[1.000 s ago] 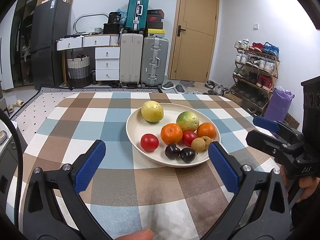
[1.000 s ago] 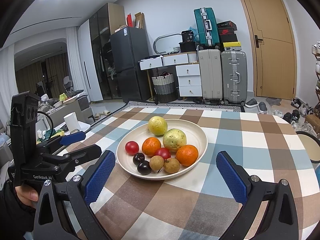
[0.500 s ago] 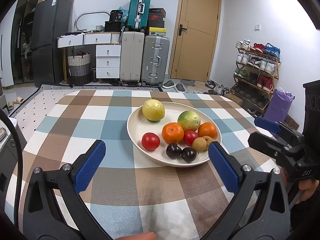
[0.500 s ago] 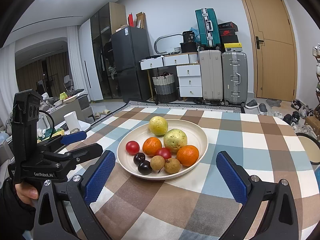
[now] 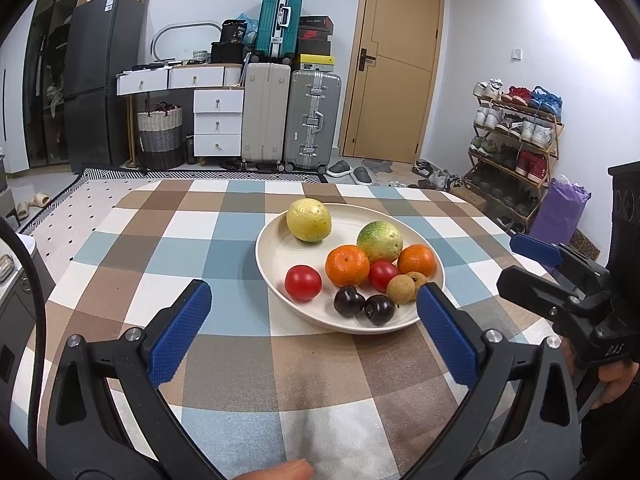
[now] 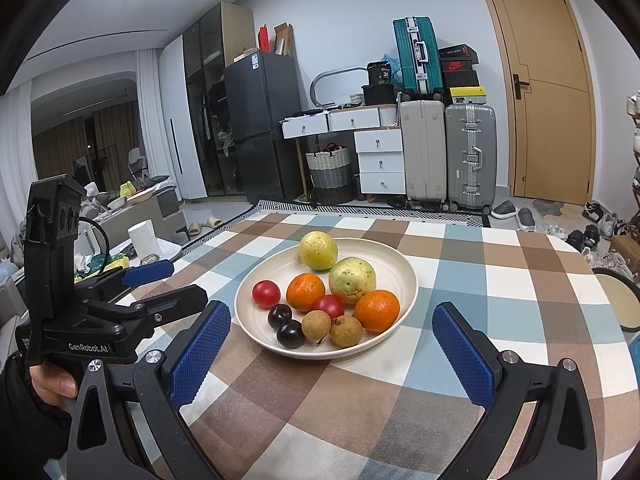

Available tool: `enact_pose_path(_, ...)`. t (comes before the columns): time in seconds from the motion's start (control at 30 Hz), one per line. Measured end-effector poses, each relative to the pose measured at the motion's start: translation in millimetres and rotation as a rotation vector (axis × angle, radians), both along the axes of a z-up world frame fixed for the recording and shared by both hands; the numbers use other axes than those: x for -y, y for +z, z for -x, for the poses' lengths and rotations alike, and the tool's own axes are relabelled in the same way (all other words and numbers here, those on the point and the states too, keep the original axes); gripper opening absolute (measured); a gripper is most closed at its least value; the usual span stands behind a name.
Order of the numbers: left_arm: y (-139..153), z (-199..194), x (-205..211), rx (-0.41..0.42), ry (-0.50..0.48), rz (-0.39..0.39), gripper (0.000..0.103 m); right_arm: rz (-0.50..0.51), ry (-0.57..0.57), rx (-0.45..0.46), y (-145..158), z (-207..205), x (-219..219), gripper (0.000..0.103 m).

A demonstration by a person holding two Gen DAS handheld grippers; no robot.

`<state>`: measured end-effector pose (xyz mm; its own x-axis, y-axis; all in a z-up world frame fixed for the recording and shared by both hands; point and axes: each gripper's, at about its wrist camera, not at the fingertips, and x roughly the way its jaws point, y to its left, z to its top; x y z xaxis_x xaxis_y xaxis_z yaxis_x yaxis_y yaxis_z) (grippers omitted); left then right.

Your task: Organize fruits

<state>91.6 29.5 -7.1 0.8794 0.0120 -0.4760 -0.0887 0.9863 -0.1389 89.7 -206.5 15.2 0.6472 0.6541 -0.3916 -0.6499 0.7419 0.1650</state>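
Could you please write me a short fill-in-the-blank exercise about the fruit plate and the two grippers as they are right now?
1. All the fruit lies on a cream-coloured ___ on the checked tablecloth.
2. The number of orange mandarins among the fruit is ___.
3. Both the left gripper and the right gripper have their jaws ___ and hold nothing.
4. The two dark plums lie at the plate's ___ edge, closest to the grippers.

Missing words: plate; two; open; near
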Motion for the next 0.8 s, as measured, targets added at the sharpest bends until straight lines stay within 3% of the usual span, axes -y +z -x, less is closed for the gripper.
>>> enact_pose_path(0.67,0.7,-0.3,-1.3,0.000,0.003,-0.002,0.102,0.004,0.006,0.003,-0.3,0.5,-2.0,0.103)
enact_pose_path(0.8,2.6,0.2,-4.4,0.011,0.009,-0.007,0.102,0.028,0.000,-0.033,-4.2,-9.7,-5.6,0.103)
